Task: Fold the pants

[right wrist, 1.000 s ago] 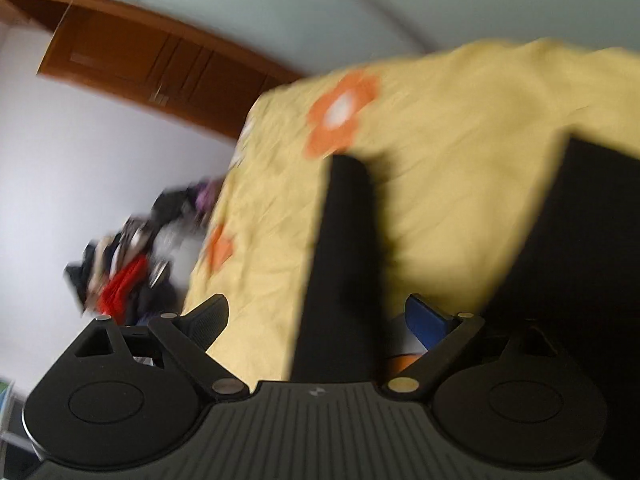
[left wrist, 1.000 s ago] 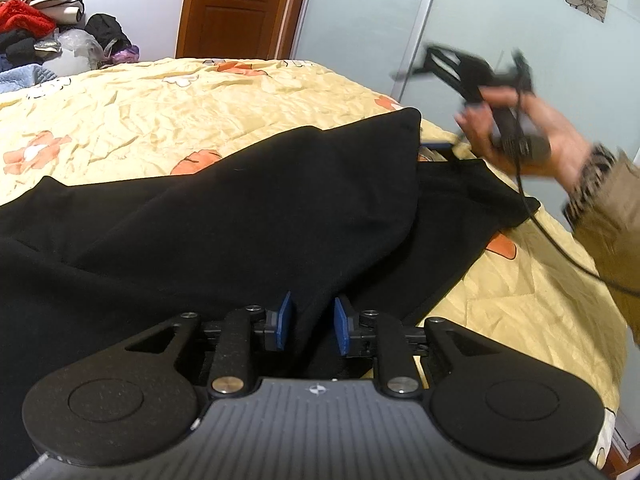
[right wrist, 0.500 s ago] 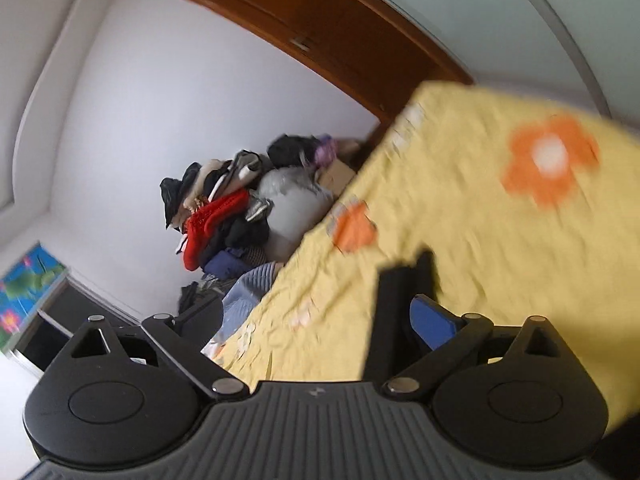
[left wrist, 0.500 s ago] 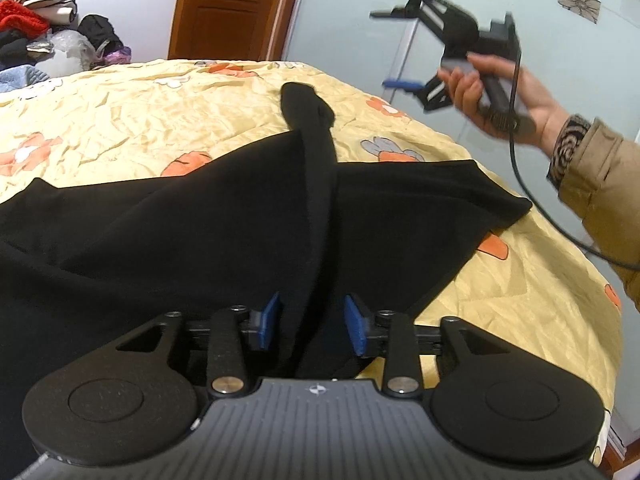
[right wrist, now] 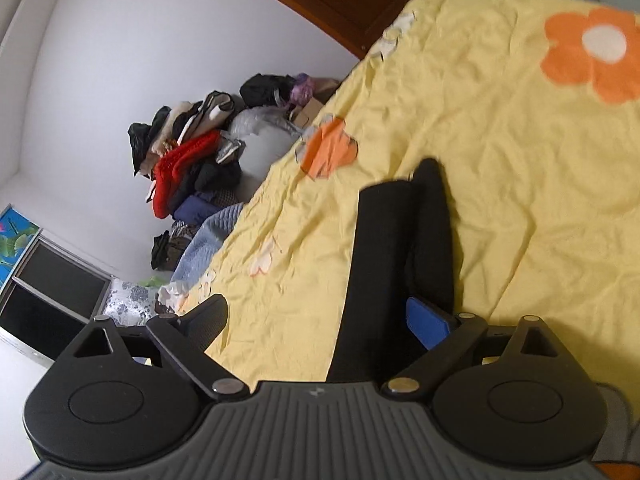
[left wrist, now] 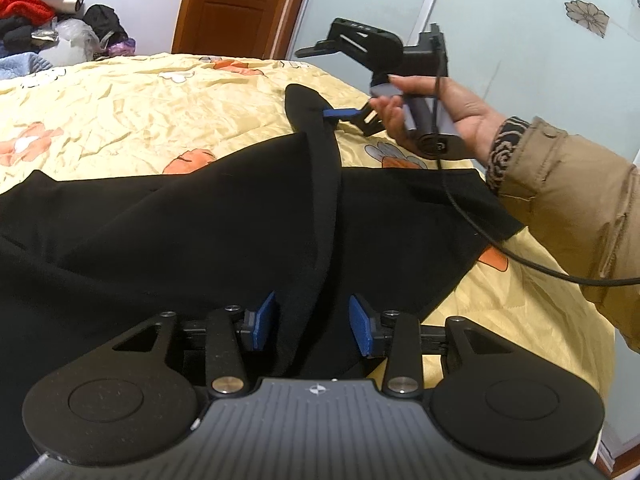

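Right hand (left wrist: pixel 436 116) raises the right gripper (left wrist: pixel 336 80), jaws wide apart; left gripper (left wrist: pixel 312 322), jaws parted, straddles the black pants (left wrist: pixel 180 232).

A bed (left wrist: pixel 120 108) carries everything here, covered with a wrinkled yellow sheet (right wrist: pixel 500 128) printed with orange and white flowers (right wrist: pixel 592 52). Black pants (left wrist: pixel 160 232) lie spread across its near part, reaching close to the right edge, with one narrow strip of the fabric lifted off the sheet. The far half of the sheet shows bare creases and flower prints.
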Demonstrator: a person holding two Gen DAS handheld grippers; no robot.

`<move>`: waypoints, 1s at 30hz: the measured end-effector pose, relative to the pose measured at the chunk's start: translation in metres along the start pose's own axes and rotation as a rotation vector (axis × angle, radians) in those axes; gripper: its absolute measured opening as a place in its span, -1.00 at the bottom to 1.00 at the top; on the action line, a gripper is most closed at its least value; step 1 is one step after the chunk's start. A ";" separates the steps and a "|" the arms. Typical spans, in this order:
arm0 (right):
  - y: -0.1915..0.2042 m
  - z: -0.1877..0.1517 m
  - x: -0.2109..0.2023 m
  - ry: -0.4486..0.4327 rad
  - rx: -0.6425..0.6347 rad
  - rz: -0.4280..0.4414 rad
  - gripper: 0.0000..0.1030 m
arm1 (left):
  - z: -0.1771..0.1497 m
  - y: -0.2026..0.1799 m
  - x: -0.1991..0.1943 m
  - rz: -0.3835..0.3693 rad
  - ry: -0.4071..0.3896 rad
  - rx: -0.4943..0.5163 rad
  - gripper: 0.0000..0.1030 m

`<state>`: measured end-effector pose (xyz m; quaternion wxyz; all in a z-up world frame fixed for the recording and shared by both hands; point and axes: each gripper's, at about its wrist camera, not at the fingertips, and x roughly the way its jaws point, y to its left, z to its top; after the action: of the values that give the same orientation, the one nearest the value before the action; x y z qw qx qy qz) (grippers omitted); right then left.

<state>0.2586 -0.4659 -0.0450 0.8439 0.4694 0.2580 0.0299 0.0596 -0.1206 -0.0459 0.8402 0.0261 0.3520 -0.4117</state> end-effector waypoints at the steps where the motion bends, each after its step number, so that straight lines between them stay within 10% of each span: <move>1: -0.001 -0.001 0.000 -0.004 0.002 0.009 0.89 | 0.000 0.000 0.000 -0.001 -0.001 0.003 -0.08; 7: -0.011 0.010 0.010 -0.083 0.071 0.049 0.81 | 0.000 0.000 0.002 -0.015 -0.001 -0.001 0.01; 11: -0.011 0.021 0.025 -0.085 0.065 0.011 -0.25 | 0.000 0.000 0.002 -0.018 -0.001 0.000 0.02; 14: -0.010 0.023 0.042 -0.033 0.020 -0.048 -0.30 | 0.000 0.000 0.002 -0.022 -0.001 0.008 0.04; 17: -0.006 0.023 0.045 -0.039 -0.017 -0.081 -0.91 | 0.000 -0.001 0.002 -0.021 -0.004 0.015 0.06; 30: 0.041 0.023 -0.053 -0.222 -0.119 -0.014 -0.93 | 0.011 0.000 0.004 -0.010 0.011 -0.034 0.14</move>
<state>0.2311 -0.4764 0.0192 0.8938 0.4173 0.1639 -0.0130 0.0672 -0.1267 -0.0399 0.8365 0.0125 0.3636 -0.4097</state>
